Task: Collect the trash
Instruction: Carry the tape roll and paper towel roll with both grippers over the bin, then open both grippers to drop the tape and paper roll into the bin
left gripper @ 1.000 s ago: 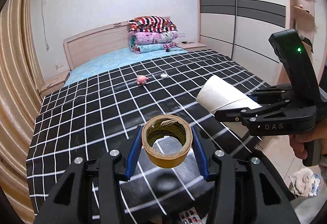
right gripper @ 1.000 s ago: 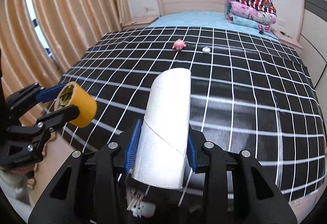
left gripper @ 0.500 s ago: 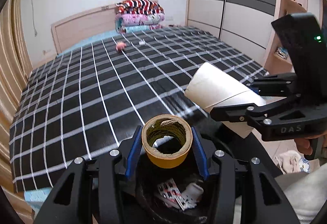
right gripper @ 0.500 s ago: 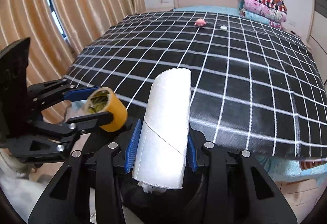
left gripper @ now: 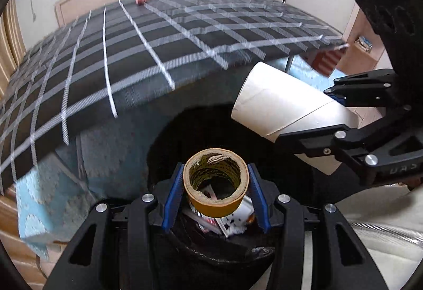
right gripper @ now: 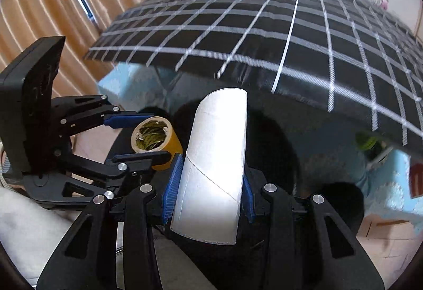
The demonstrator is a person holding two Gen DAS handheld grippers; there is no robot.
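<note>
Below both tools: black trash bin [left gripper: 169, 152] | left tool [left gripper: 215, 193] pinches tape roll [left gripper: 216, 185] straight above its mouth | right tool [right gripper: 207, 193] at 2 o'clock pinches cardboard tube [right gripper: 214, 165], long axis slanting down toward bin.

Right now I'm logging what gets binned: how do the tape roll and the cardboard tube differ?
The tape roll is short, ring-shaped and yellow-brown; the cardboard tube is long and white with a spiral seam. The roll sits in the left hand-held gripper, the tube in the right hand-held gripper. Both are hollow, clamped between blue pads, above the black-lined trash bin.
</note>
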